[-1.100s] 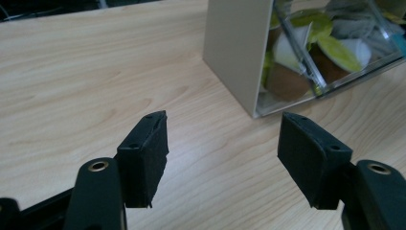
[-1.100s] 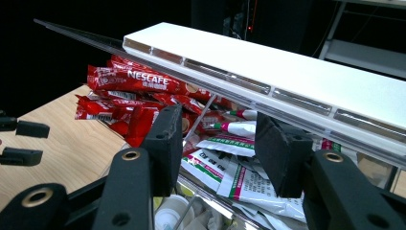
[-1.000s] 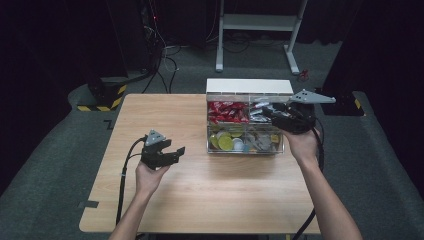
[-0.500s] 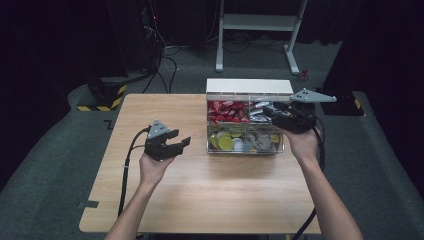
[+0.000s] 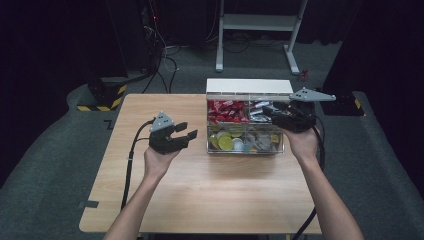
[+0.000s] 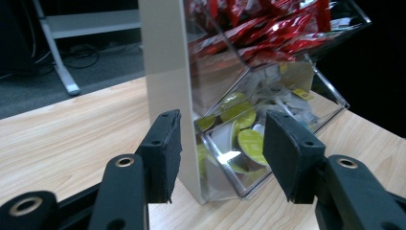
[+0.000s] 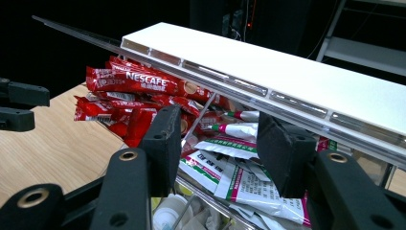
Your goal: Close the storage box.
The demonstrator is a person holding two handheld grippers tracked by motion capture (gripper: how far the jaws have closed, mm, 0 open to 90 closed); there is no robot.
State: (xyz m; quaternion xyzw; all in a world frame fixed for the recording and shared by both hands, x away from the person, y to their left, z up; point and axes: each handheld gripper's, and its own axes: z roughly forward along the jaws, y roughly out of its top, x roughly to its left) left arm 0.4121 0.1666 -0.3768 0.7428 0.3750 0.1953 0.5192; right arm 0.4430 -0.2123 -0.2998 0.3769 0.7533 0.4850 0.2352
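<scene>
A clear compartment box (image 5: 245, 149) stands at the table's far right, its white lid (image 5: 249, 86) tipped open at the back. It holds red Nescafe sachets (image 5: 225, 111), yellow-green pods (image 5: 225, 141) and white sachets (image 7: 239, 177). My left gripper (image 5: 188, 131) is open, held above the table just left of the box. In the left gripper view its jaws straddle the box's near corner (image 6: 167, 72) without touching, with pods (image 6: 249, 143) beyond. My right gripper (image 5: 267, 111) is open over the box's back right compartment, with its jaws (image 7: 218, 143) above the white sachets and under the lid (image 7: 287, 72).
The wooden table (image 5: 200, 195) has bare surface in front of and left of the box. Cables trail from both grippers off the near edge. A white frame (image 5: 260, 22) and black stands sit on the grey floor behind.
My left gripper has risen and moved right and forward, toward the box's left side. The right gripper has stayed over the box's back right compartment.
</scene>
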